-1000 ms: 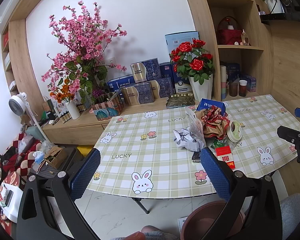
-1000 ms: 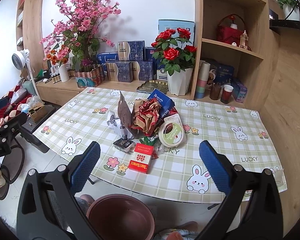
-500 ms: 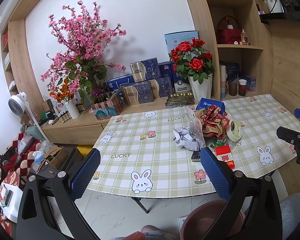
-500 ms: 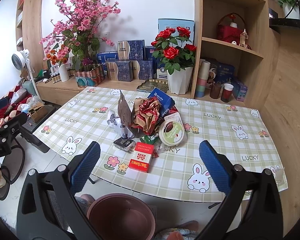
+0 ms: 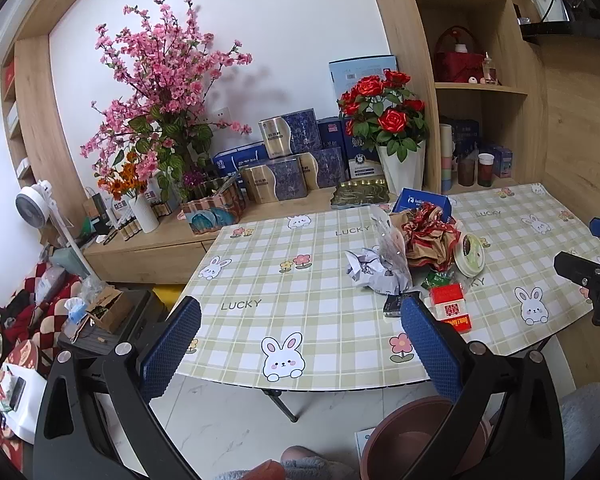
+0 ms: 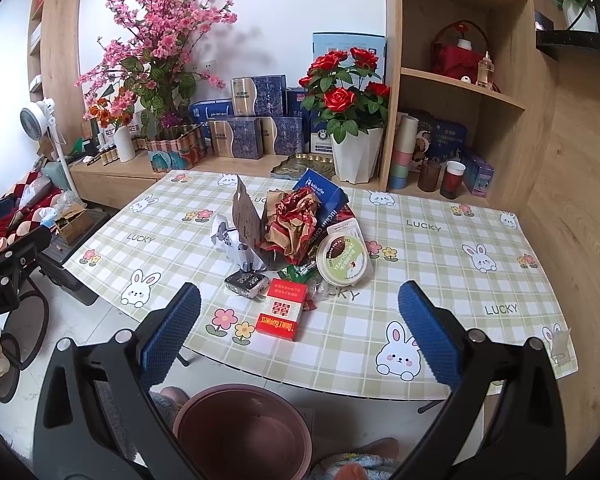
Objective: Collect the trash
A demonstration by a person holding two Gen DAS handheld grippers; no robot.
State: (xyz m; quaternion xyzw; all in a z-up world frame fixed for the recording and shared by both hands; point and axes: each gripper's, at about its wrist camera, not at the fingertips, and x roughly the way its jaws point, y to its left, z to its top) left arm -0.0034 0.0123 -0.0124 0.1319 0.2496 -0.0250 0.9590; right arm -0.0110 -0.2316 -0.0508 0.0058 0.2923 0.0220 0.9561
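A pile of trash lies mid-table on the checked cloth: crumpled white paper (image 6: 230, 242), red-gold foil wrapper (image 6: 294, 226), a blue box (image 6: 324, 196), a round green-rimmed lid (image 6: 343, 258), a red cigarette pack (image 6: 282, 314) and a small dark packet (image 6: 246, 282). The pile also shows in the left wrist view, with the paper (image 5: 370, 270) and the pack (image 5: 452, 306). A brown bin (image 6: 244, 432) stands on the floor below the table's front edge. My right gripper (image 6: 298, 330) is open and empty before the pack. My left gripper (image 5: 298, 338) is open and empty, left of the pile.
The table (image 6: 440, 264) fronts a wooden sideboard with gift boxes, a pink blossom plant (image 6: 160, 40) and a rose pot (image 6: 350, 120). Shelves rise at the right. A fan (image 5: 32, 206) and floor clutter lie left. Slippered feet show near the bin.
Both grippers have drifted only slightly; the views are almost the same. Nothing was taken hold of or let go.
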